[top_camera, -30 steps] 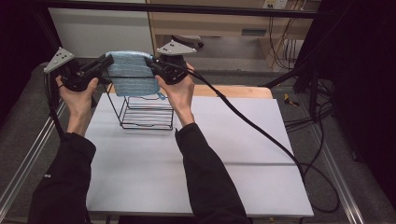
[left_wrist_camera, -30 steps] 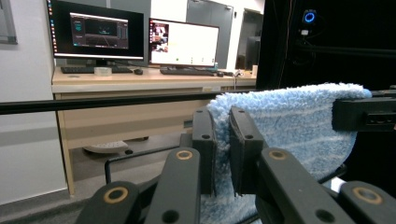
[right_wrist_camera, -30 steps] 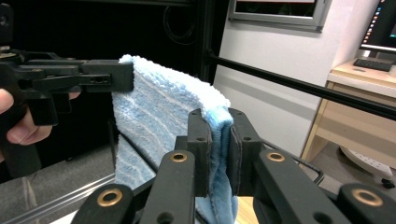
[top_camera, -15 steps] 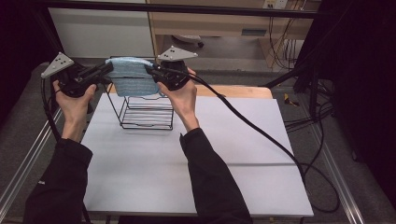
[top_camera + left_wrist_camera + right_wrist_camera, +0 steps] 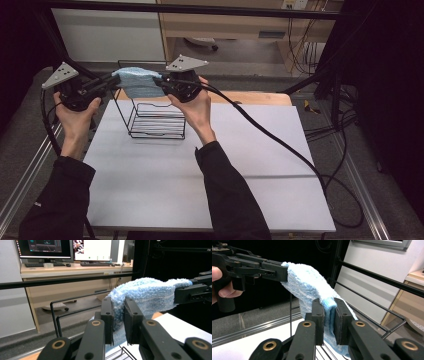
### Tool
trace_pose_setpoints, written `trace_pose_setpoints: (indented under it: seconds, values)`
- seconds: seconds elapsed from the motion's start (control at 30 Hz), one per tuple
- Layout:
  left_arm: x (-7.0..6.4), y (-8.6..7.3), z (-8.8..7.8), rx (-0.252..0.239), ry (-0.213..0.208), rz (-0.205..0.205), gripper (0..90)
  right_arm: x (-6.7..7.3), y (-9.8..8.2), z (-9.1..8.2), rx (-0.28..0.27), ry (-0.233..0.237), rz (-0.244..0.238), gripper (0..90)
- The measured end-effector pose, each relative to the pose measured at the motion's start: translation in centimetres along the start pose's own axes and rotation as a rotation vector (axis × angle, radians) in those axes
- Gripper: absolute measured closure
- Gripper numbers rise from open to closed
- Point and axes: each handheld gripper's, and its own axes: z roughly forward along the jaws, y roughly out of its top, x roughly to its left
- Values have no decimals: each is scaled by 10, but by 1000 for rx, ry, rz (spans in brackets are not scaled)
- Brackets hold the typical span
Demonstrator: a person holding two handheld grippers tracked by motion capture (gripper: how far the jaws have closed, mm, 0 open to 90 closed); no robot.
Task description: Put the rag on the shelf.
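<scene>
A fluffy light blue cloth (image 5: 137, 84) is stretched between both grippers above a black wire rack (image 5: 157, 120) on the white table (image 5: 250, 165). My left gripper (image 5: 114, 80) is shut on the cloth's left end; in the left gripper view the cloth (image 5: 147, 295) is pinched between the gripper's (image 5: 118, 315) pads. My right gripper (image 5: 157, 82) is shut on the right end; in the right gripper view a fold of the cloth (image 5: 309, 285) is squeezed between this gripper's (image 5: 328, 315) pads. The rest sags toward the rack wires (image 5: 372, 315).
The wire rack stands near the table's far left corner, right under the cloth. A thick black cable (image 5: 280, 145) trails from the right gripper across the table to the right. A metal frame rail (image 5: 30, 170) runs along the left edge, and cables lie on the floor at right.
Both hands have sunk a little, the left one drifting slightly left. The cloth stays gripped at both ends and now hangs shorter and more stretched between them.
</scene>
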Motion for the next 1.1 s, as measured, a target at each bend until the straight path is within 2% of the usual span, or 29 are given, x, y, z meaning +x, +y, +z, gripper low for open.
trace_pose_setpoints:
  seconds: [0.1, 0.27, 0.37, 0.5, 0.73, 1.0, 1.1]
  values:
    - [0, 2, -2, 18, -3, -2, 776, 1, -1, 0, 8, 2, -3, 809]
    - [-1, 15, -8, 55, 16, -4, 721, 1, -1, -1, 15, 7, -9, 810]
    - [-1, 25, -12, 55, 15, -34, 718, 2, -2, 0, 20, 11, -15, 809]
    - [-1, 38, -13, 63, 24, -61, 771, 1, -5, -1, 17, 22, -2, 809]
    - [1, 49, 5, 150, 25, -82, 896, 1, -7, -2, 27, 38, -14, 807]
    - [5, 55, 12, 159, 52, -76, 898, 1, -10, -1, 44, 54, -25, 807]
    - [5, 54, 14, 174, 34, -81, 898, 1, -10, -1, 44, 54, -29, 806]
